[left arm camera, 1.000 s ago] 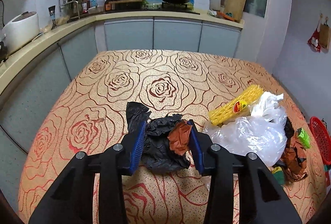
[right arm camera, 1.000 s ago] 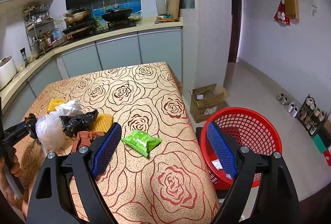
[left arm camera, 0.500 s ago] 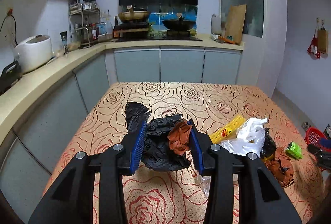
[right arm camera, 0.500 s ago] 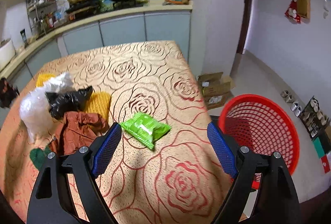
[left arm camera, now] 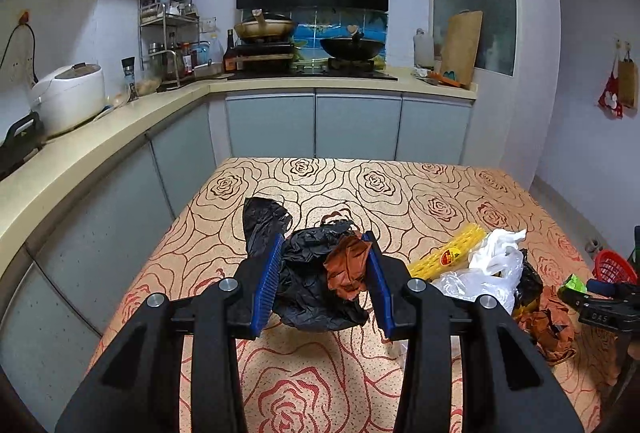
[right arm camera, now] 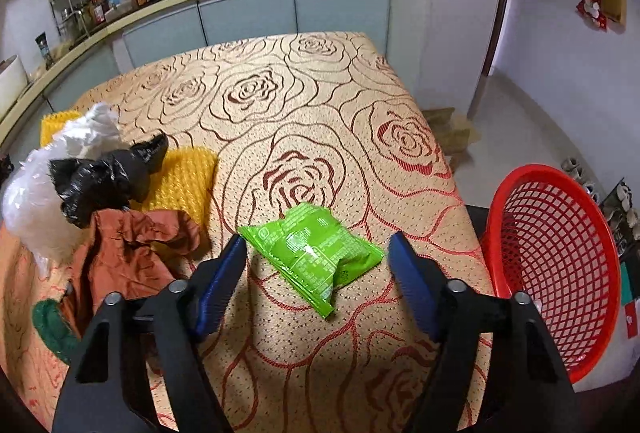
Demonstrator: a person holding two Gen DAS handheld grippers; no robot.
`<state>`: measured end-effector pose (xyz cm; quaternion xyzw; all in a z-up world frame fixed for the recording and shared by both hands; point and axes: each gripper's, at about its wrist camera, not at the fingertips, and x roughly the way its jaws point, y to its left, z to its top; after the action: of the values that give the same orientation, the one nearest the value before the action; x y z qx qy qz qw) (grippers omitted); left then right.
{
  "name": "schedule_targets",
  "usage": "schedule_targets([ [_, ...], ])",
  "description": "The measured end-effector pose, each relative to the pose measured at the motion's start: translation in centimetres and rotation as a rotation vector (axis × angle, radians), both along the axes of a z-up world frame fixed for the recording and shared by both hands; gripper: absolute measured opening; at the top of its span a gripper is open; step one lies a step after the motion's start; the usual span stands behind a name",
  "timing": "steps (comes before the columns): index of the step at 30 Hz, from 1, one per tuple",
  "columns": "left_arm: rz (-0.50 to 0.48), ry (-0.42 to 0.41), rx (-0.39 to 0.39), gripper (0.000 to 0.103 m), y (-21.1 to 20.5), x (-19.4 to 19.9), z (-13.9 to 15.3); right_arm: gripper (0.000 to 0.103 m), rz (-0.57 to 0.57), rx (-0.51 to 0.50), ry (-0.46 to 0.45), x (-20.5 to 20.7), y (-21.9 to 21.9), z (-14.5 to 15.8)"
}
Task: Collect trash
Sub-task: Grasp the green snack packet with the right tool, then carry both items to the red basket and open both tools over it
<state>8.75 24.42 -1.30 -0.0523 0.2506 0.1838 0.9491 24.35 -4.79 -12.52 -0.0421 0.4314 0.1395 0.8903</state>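
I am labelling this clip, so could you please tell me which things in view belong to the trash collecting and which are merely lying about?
Belongs to the job:
- black bag wad clamped in the left hand-held gripper
- green packet, right hand-held gripper closing around it, not touching
- trash pile
- red basket

Lying about:
- rice cooker
- wok
- cutting board

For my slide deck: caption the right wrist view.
Right gripper, fingers closing, straddles a green snack packet on the rose-patterned table, red basket beside.

Rose-patterned table (right arm camera: 320, 81) bears green packet (right arm camera: 316, 253), bags (right arm camera: 48, 169).
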Motion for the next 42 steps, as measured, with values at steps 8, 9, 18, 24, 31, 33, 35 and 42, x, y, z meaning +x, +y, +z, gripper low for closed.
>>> schedule_targets([
  [8,-0.003,0.001,0.000,0.039,-0.3,0.1,-0.1,0.046,0.018,0.003,-0.002,0.5,0.1,-0.2],
  [9,-0.003,0.002,0.000,0.039,-0.3,0.1,-0.2,0.045,0.020,0.003,-0.004,0.5,0.0,-0.2],
  [18,0.007,0.001,-0.003,0.039,-0.1,0.0,-0.2,0.036,0.043,0.023,-0.032,-0.6,-0.1,0.6],
  [24,0.009,-0.005,0.004,0.039,-0.3,-0.3,-0.1,0.036,0.058,0.038,-0.078,-2.2,0.0,2.4],
  [31,0.003,-0.032,0.016,0.039,-0.8,-1.2,0.8,0.036,0.074,0.072,-0.154,-4.1,0.1,5.9],
  [33,0.001,-0.044,0.021,0.039,-0.9,-1.7,1.1,0.036,0.074,0.085,-0.175,-4.7,0.0,6.9],
  [35,-0.001,-0.054,0.023,0.039,-1.1,-2.0,1.5,0.036,0.075,0.100,-0.203,-5.4,-0.2,8.1],
  [42,-0.020,-0.089,0.036,0.039,-2.2,-2.6,3.0,0.036,0.073,0.138,-0.269,-7.3,-1.2,11.2],
])
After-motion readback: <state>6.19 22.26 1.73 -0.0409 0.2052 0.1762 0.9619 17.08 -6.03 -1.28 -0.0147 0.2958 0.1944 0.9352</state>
